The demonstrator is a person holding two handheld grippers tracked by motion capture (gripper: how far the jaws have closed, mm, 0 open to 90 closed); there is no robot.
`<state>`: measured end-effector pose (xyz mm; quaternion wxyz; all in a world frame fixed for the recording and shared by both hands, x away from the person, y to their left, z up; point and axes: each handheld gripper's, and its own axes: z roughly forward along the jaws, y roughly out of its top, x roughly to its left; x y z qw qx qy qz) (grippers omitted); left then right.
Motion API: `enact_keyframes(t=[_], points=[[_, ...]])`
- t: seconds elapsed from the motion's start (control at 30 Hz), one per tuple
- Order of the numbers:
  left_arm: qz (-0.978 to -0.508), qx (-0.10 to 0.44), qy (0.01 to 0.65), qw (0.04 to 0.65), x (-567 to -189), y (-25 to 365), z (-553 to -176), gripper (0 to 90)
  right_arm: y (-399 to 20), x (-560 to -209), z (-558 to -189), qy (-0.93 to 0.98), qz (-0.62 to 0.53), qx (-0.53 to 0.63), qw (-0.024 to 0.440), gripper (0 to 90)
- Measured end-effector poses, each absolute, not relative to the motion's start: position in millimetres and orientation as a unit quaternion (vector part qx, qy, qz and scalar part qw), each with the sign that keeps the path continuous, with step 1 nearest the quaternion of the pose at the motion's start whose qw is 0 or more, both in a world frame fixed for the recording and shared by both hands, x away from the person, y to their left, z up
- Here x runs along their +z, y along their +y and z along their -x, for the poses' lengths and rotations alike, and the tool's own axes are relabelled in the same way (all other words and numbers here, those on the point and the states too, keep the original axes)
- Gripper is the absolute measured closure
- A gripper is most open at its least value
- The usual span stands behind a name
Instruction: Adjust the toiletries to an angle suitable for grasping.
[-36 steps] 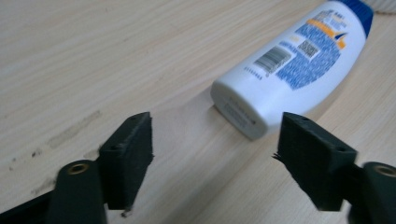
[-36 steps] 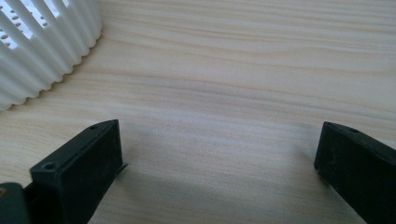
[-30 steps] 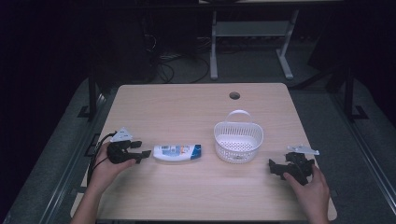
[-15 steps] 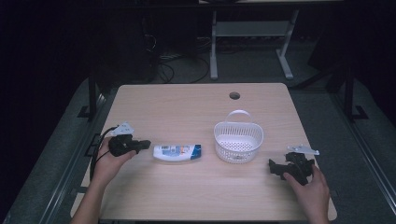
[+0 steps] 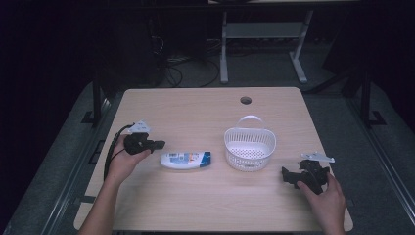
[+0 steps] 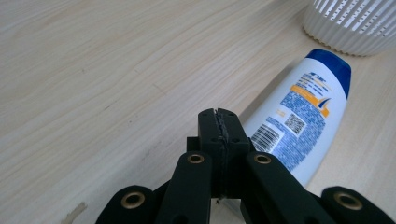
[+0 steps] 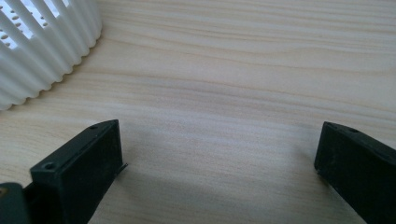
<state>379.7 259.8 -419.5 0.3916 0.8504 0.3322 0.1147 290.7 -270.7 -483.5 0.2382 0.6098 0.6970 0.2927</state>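
Observation:
A white shampoo bottle (image 5: 186, 160) with a blue cap lies on its side on the wooden table (image 5: 195, 112), label side up. My left gripper (image 5: 160, 144) hovers just left of it, its jaws shut with nothing between them. In the left gripper view the closed tips (image 6: 219, 116) point past the bottle (image 6: 303, 116), whose blue cap faces a white slatted basket (image 6: 355, 23). The basket (image 5: 250, 147) stands right of the bottle and looks empty. My right gripper (image 5: 286, 175) rests near the table's right front, open, with bare wood between its jaws (image 7: 219, 135).
A round cable hole (image 5: 245, 100) sits near the table's far edge. The basket's ribbed wall (image 7: 42, 51) is close to the right gripper's left jaw. Beyond the table stand a white desk frame (image 5: 225, 54) and floor cables.
The left gripper's jaws went from open to shut on nothing, and the left hand moved a little toward the far side of the table. The right hand stayed put.

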Motion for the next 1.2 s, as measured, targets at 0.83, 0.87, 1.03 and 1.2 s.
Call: enact_keyframes(t=[0.83,0.87,1.03,1.2], points=[[-0.879,0.099,0.325,0.334,-445.1,243.9,-388.5,90.0,-271.0,-483.5,-291.2,0.699,-0.608,0.293,0.238,0.4],[-0.880,0.097,0.323,0.334,-445.8,243.1,-386.8,90.0,-271.1,-483.5,-291.2,0.699,-0.608,0.293,0.238,0.4],[-0.884,0.090,0.319,0.329,-446.6,242.7,-382.6,90.0,-271.1,-483.5,-291.2,0.699,-0.608,0.293,0.238,0.4],[-0.887,0.076,0.316,0.327,-449.0,242.2,-375.6,90.0,-271.1,-483.5,-291.2,0.699,-0.608,0.293,0.238,0.4]])
